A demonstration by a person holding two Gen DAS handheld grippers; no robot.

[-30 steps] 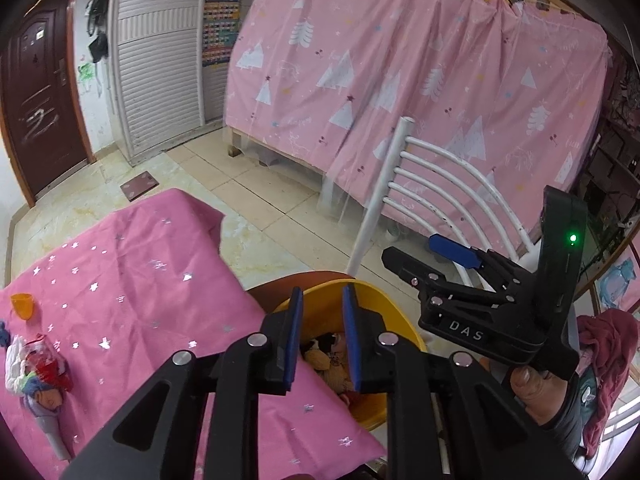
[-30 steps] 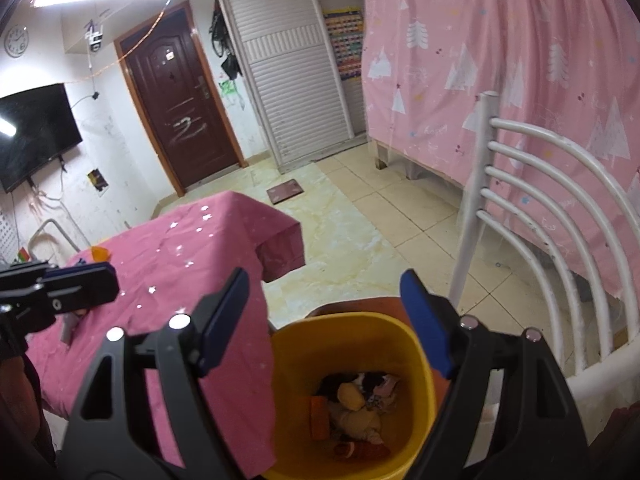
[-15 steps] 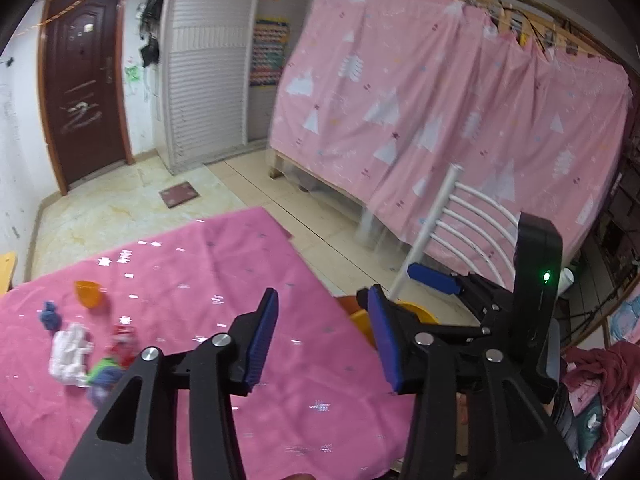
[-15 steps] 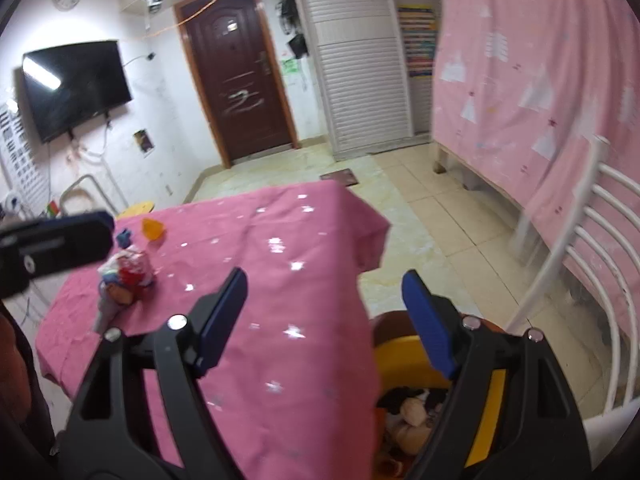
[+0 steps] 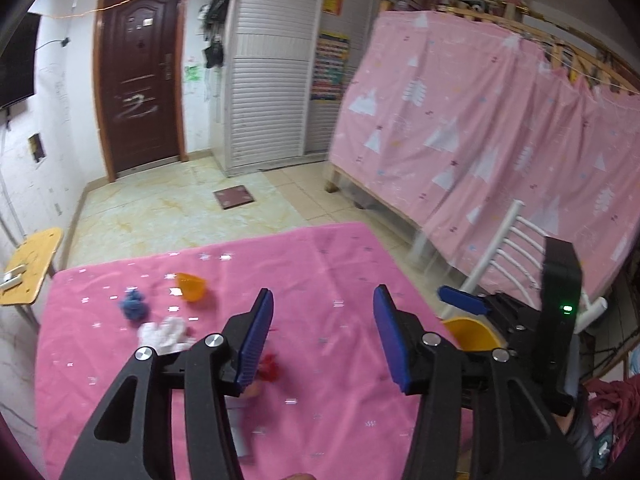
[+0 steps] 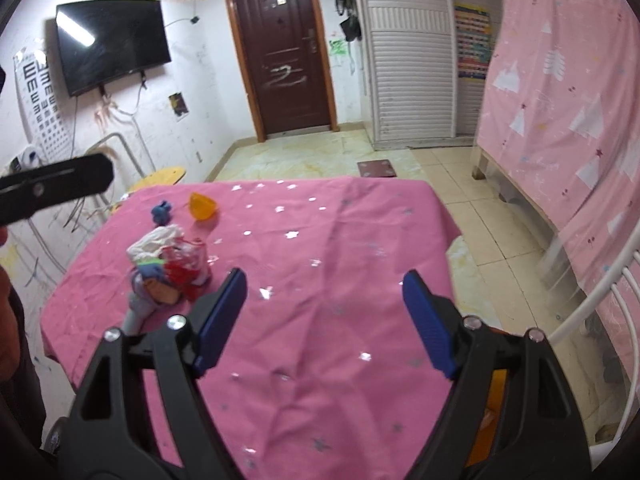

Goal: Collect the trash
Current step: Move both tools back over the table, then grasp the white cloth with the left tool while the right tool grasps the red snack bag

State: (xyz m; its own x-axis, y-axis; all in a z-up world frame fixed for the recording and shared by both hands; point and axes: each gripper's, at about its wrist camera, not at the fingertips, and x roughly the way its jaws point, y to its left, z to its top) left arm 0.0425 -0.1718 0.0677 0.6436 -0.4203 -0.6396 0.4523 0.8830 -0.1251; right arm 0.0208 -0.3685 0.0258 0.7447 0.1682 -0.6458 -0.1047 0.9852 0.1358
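Note:
Trash lies on the pink tablecloth (image 6: 340, 240): an orange cup (image 6: 203, 207), a blue crumpled scrap (image 6: 161, 212), a white crumpled paper (image 6: 154, 242), a red-and-clear wrapper (image 6: 188, 266) and a long bluish wrapper (image 6: 146, 292). The left wrist view also shows the cup (image 5: 192, 286), the blue scrap (image 5: 134, 305), the white paper (image 5: 164, 332) and a red bit (image 5: 269, 366). My left gripper (image 5: 323, 336) is open and empty above the table. My right gripper (image 6: 326, 318) is open and empty too. The yellow bin (image 5: 472, 334) stands at the table's right edge.
A white metal chair (image 5: 516, 256) stands right of the bin, before a pink curtained bunk bed (image 5: 480, 140). A wooden stool (image 5: 30, 268) is left of the table. A small mat (image 5: 234, 199) lies on the tiled floor.
Both grippers swung left, away from the bin and over the table. My left jaws opened from nearly shut to wide. The trash pile came into view.

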